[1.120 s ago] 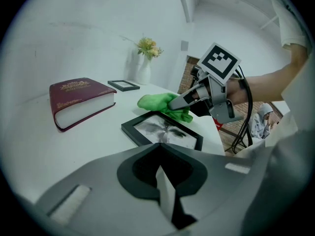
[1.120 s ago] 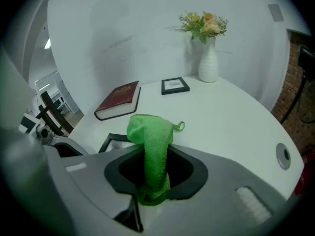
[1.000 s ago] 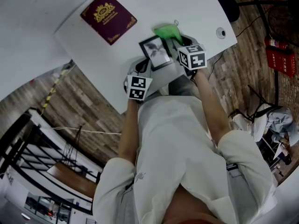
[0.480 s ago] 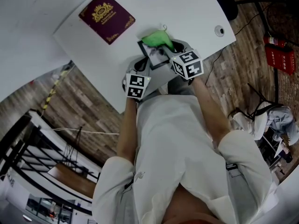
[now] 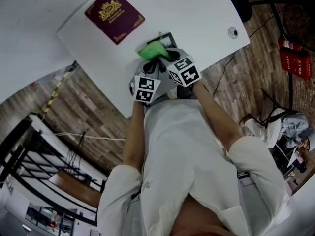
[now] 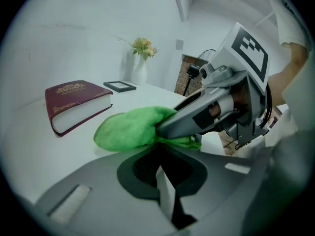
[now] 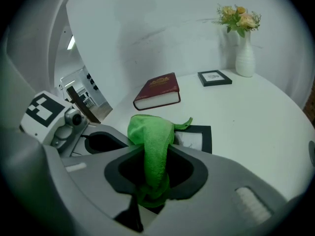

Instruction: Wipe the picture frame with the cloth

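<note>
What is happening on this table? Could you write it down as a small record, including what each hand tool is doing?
setting: white table
right gripper: jaws shut on the green cloth
green cloth: hangs over part of the picture frame
picture frame: black-edged, lies on the table, partly covered
left gripper: jaws look shut, nothing seen between them, close beside the cloth
also on table: maroon book, small frame, white vase with flowers
</note>
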